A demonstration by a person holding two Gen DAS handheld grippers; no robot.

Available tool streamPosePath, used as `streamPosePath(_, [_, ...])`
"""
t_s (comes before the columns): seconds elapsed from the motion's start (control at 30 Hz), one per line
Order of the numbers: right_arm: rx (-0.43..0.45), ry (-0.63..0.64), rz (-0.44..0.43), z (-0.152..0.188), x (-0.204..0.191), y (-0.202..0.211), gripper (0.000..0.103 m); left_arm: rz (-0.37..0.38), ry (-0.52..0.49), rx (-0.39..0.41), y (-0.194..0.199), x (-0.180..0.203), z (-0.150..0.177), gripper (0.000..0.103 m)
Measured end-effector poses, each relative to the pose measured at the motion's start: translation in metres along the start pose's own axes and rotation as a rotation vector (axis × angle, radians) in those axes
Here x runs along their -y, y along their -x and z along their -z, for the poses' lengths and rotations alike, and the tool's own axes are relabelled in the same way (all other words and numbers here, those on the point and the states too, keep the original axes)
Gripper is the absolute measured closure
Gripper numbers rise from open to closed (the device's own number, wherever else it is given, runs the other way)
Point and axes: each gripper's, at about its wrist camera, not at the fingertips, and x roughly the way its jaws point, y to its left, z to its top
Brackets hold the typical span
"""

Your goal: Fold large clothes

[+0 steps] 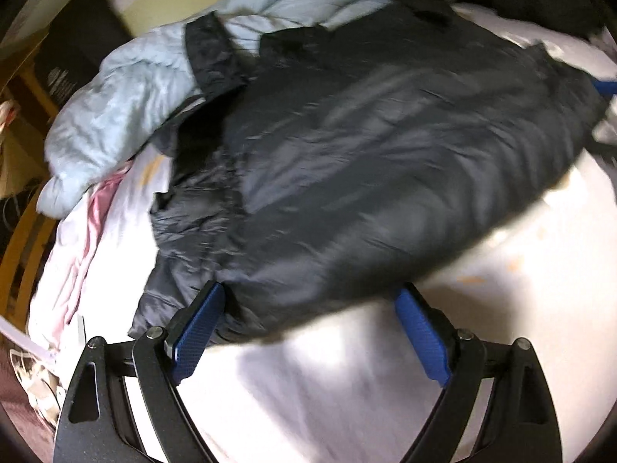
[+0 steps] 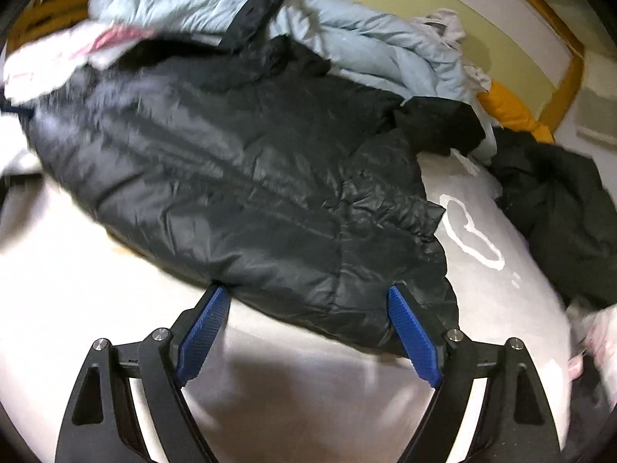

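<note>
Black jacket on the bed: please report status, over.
Both hand-held grippers, left and right, open at the hem, gripping nothing. Black jacket spread flat, unfolded. Light blue coat bunched at its far edge.

Black puffer jacket [image 1: 366, 177], pale blue coat [image 1: 127, 104] (quilted), white sheet [image 1: 347, 386]
</note>
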Motion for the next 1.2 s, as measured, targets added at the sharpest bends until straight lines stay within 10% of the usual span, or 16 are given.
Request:
streamPosePath(0.23, [-0.006, 0.021, 0.099, -0.005, -0.002, -0.015, 0.017, -0.059, 0.118, -0.01, -0.028, -0.036, 0.001, 0.018])
streamPosePath(0.37, [-0.009, -0.113, 0.019, -0.004, 0.023, -0.018, 0.077, -0.043, 0.146, -0.024, -0.028, -0.043, 0.005, 0.074])
streamPosePath(0.47, [0.004, -0.154, -0.014, 0.001, 0.026, -0.004, 0.085, -0.009, 0.197, -0.032, -0.011, -0.049, 0.011, 0.083])
streamPosePath(0.8, [-0.073, -0.273, -0.2, 0.052, 0.03, 0.065, 0.081, 0.072, 0.232, -0.136, 0.054, -0.041, 0.086, 0.065])
streamPosePath(1.2, [-0.071, -0.253, -0.192, 0.063, 0.037, 0.119, 0.081, 0.107, 0.295, -0.101, 0.094, -0.057, 0.085, 0.067])
